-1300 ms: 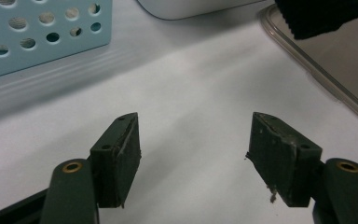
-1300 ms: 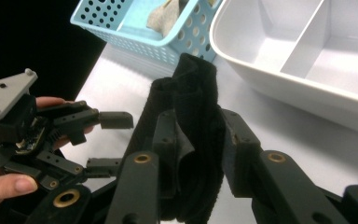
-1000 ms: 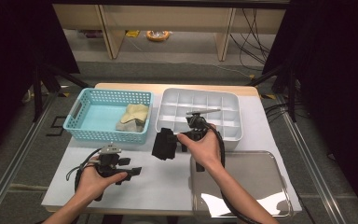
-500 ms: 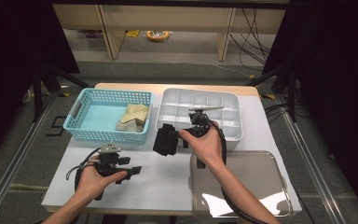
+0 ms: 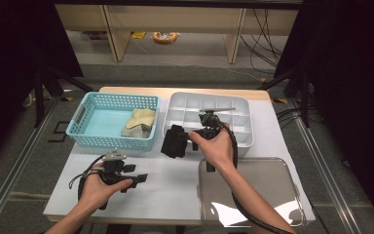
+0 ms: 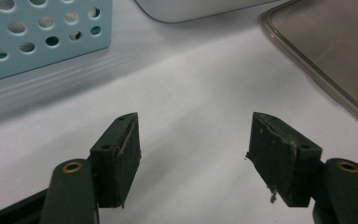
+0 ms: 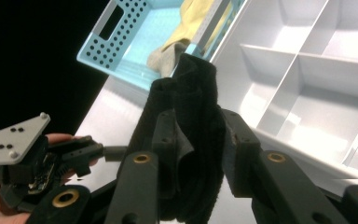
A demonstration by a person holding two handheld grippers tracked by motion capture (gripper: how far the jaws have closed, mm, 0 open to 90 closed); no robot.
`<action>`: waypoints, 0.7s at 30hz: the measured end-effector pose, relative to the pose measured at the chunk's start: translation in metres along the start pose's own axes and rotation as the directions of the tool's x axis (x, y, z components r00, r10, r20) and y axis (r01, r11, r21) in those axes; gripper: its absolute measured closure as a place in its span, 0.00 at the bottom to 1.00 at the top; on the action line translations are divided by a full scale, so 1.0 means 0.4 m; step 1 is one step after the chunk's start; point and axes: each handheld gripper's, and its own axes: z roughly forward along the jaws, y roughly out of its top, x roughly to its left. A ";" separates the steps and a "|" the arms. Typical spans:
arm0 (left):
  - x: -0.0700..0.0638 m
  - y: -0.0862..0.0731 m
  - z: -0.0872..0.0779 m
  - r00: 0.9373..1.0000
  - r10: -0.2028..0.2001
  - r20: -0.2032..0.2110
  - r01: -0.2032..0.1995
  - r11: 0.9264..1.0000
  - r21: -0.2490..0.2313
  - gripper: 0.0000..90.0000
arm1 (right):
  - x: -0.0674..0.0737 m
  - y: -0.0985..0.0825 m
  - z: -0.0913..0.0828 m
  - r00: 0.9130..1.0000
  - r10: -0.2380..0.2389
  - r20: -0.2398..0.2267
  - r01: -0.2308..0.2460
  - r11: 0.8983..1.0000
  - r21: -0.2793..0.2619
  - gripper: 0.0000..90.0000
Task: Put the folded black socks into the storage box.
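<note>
My right gripper [image 5: 179,140] is shut on a folded black cloth [image 5: 171,147], held above the table between the teal basket [image 5: 84,117] and the white divided tray [image 5: 246,139]. In the right gripper view the black cloth [image 7: 196,88] stands bunched between the two pads of that gripper [image 7: 198,128]. My left gripper [image 5: 139,179] rests low over the white table near the front left. Its jaws point right, and in its own view the left gripper [image 6: 193,135] stands open with bare table between the pads.
A beige and yellow cloth [image 5: 139,122] lies in the teal basket. The tray's compartments [image 7: 307,112] hold nothing. A clear plastic lid [image 5: 268,187] lies at the front right, its edge [image 6: 317,79] close to my left gripper.
The right gripper has carried the black cloth slightly up and away from the front edge. The left gripper has stayed put.
</note>
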 end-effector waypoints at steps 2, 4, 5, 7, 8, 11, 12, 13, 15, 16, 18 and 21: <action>-0.001 0.004 0.002 1.000 -0.004 -0.004 0.004 1.000 -0.005 0.37 | -0.005 0.005 0.000 1.000 -0.006 0.010 0.006 1.000 -0.010 0.78; 0.002 0.007 0.002 1.000 0.014 0.002 -0.014 1.000 0.008 0.37 | -0.011 0.009 0.001 1.000 0.006 0.008 -0.006 1.000 -0.016 0.78; 0.000 0.006 0.004 1.000 0.013 0.001 -0.013 1.000 0.002 0.37 | -0.011 0.010 0.000 1.000 0.012 0.015 -0.012 1.000 -0.012 0.78; 0.000 0.000 0.003 1.000 0.017 0.000 -0.017 1.000 0.007 0.37 | -0.015 0.015 0.002 1.000 0.011 0.024 -0.010 1.000 -0.013 0.78; 0.001 -0.002 0.001 1.000 0.021 -0.001 -0.021 1.000 0.012 0.37 | -0.017 0.019 0.004 1.000 -0.001 0.019 0.001 1.000 -0.020 0.78; -0.002 -0.004 0.001 1.000 0.005 -0.001 -0.005 1.000 -0.010 0.37 | -0.014 0.026 0.008 1.000 0.020 0.021 -0.019 0.999 -0.030 0.78; -0.003 -0.003 0.000 1.000 0.009 0.000 -0.009 1.000 -0.008 0.37 | -0.016 0.029 0.014 1.000 0.010 0.029 -0.009 0.999 -0.035 0.78; -0.003 -0.003 0.001 1.000 0.011 0.011 -0.010 1.000 -0.013 0.37 | -0.016 0.031 0.015 1.000 0.005 0.025 -0.004 0.999 -0.034 0.78; -0.004 -0.003 -0.001 1.000 0.014 0.014 -0.014 1.000 -0.005 0.37 | -0.012 0.037 0.020 0.999 0.019 0.041 -0.018 0.999 -0.032 0.78; -0.003 -0.003 -0.001 1.000 0.012 0.012 -0.012 1.000 -0.005 0.37 | -0.014 0.040 0.020 0.999 0.002 0.034 -0.001 0.999 -0.035 0.78; -0.004 -0.003 0.000 1.000 0.010 0.004 -0.010 1.000 -0.013 0.37 | -0.011 0.047 0.020 0.999 0.010 0.032 -0.009 0.999 -0.034 0.78; -0.003 -0.002 0.000 1.000 0.014 0.012 -0.014 1.000 -0.005 0.37 | -0.013 0.056 0.024 0.999 0.003 0.042 -0.001 0.999 -0.037 0.78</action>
